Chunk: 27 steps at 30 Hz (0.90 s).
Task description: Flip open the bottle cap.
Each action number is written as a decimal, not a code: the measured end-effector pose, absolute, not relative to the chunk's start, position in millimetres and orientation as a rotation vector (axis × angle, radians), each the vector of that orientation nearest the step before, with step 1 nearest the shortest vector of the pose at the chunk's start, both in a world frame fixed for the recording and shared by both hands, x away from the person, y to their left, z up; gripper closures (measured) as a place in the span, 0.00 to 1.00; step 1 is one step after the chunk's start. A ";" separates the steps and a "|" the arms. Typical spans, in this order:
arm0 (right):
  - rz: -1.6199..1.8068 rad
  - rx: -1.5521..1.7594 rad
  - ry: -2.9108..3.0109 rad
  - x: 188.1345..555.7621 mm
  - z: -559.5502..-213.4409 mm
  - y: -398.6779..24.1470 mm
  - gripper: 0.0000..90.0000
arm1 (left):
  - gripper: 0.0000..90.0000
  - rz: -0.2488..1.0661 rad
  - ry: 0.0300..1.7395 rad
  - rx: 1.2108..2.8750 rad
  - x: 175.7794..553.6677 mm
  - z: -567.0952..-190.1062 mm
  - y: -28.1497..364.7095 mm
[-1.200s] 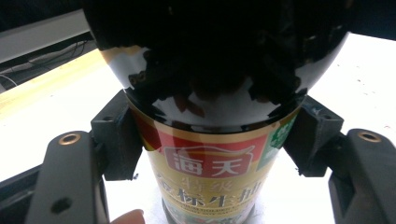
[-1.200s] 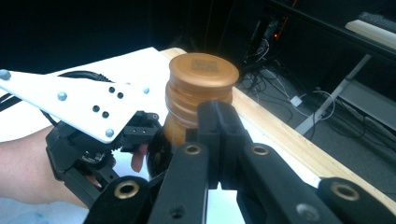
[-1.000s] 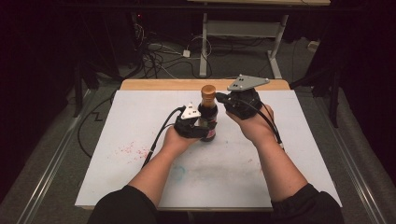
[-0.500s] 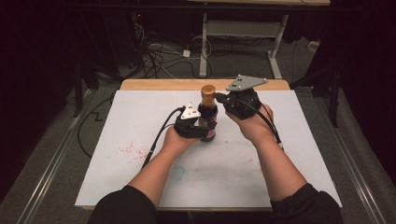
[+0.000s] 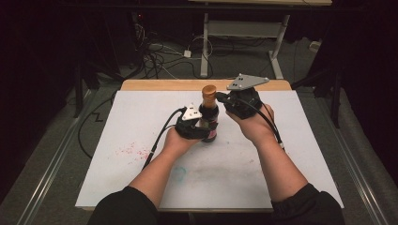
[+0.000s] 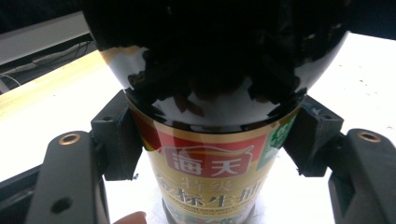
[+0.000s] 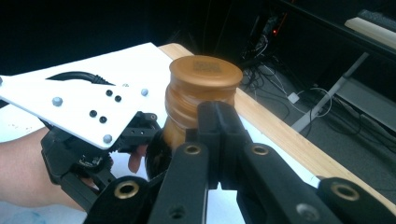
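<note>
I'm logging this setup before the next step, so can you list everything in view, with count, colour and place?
bottle: one, dark with a red and gold label, upright near the middle of the board
cap: one, golden brown, on top of the bottle
board: one, white with faint pink and teal stains, covering the table
table: one, light wood edge at the far side of the board
desk frame: one, pale grey legs, on the floor beyond the table
cables: several, dark and white, on the floor beyond the table
left gripper: one, black, jaws shut on the bottle
right gripper: one, black, jaws shut, tips beside the cap
forearms: two, dark sleeves, from the near edge
</note>
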State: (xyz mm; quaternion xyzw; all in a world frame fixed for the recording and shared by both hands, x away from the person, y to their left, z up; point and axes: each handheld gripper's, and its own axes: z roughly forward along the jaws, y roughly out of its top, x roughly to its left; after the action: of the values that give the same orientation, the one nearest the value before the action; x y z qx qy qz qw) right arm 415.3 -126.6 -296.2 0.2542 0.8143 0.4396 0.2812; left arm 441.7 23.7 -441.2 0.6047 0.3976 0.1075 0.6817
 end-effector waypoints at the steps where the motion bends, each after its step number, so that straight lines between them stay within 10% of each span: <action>1: 1.185 0.685 2.180 415.5 -295.8 -126.1 1.00 | 0.32 0.240 0.894 1.356 441.8 -441.1 23.8; 27: 1.236 0.683 2.132 419.8 -288.8 -120.3 1.00 | 0.32 0.242 0.899 1.346 442.1 -441.6 23.9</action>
State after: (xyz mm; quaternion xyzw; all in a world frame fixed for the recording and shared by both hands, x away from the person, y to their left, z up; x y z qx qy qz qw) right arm 419.8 -120.3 -288.8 0.2556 0.7983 0.4629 0.2883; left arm 442.1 23.9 -441.6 0.6004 0.4008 0.1077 0.6836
